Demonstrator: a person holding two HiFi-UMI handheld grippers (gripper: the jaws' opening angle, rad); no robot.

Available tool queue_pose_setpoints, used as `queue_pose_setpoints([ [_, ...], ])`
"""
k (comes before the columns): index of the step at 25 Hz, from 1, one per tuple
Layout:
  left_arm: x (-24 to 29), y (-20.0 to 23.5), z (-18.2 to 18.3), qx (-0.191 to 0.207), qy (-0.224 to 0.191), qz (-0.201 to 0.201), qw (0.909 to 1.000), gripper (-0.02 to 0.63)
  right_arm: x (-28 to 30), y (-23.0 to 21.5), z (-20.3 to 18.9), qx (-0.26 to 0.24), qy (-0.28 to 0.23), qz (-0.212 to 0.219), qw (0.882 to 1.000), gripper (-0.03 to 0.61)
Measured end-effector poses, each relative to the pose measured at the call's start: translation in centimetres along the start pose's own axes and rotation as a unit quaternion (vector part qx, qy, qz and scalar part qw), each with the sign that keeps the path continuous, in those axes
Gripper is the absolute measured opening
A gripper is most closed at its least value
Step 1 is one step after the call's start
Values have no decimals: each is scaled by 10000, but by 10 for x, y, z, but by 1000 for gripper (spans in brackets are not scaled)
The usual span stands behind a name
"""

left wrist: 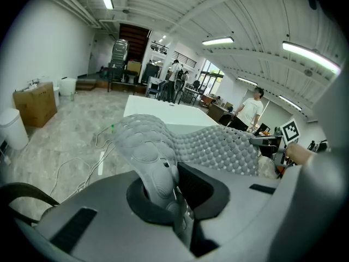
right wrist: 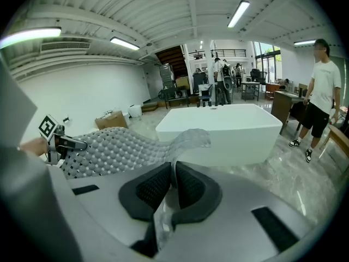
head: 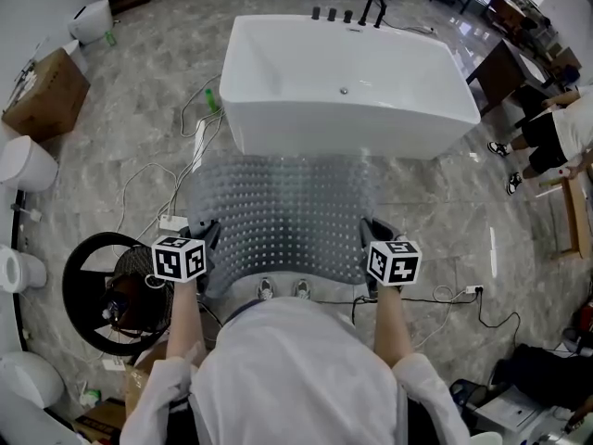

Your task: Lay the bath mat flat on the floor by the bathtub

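The grey, bumpy, see-through rubber bath mat (head: pixel 283 216) is held up in the air, stretched out wide in front of the person. Its far edge hangs down toward the big white bathtub (head: pixel 343 72). I cannot tell if that edge touches the grey stone floor (head: pixel 130 146).

The bathtub stands just past the mat. Thin white cables (head: pixel 171 188) lie in loops on the floor by the mat's left side, close to the tub's corner. A small green bottle (head: pixel 211 100) lies there too. Farther left sit a brown cardboard box (head: pixel 46 95) and a black round ring (head: pixel 83 290). Off to the right, well apart, stands another person in a white shirt (head: pixel 556 133).

The left hand-held gripper (head: pixel 206 236) is clamped tight on the mat's near left corner. The mat bends up and over between its dark pads in the left gripper view (left wrist: pixel 174 187). The right hand-held gripper (head: pixel 371 236) is squeezed tight on the near right corner, and a thin strip of mat is pinched between its pads (right wrist: pixel 170 184). Both point down at a slant.
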State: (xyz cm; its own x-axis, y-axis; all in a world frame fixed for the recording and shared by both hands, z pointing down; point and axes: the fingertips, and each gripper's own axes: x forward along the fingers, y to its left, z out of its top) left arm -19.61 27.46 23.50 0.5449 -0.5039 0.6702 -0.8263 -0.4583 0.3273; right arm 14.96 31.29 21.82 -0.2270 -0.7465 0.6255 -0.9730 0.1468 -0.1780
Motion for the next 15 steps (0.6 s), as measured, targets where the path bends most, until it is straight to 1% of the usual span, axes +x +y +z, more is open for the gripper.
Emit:
queue_pose_setpoints([
  [9, -4, 25, -2, -10, 44, -149, 9999, 44, 1, 12, 2, 91, 1, -244, 9997, 41],
  [15, -2, 42, 3, 158, 136, -294, 9994, 44, 5, 20, 1, 138, -5, -431, 9990, 40],
])
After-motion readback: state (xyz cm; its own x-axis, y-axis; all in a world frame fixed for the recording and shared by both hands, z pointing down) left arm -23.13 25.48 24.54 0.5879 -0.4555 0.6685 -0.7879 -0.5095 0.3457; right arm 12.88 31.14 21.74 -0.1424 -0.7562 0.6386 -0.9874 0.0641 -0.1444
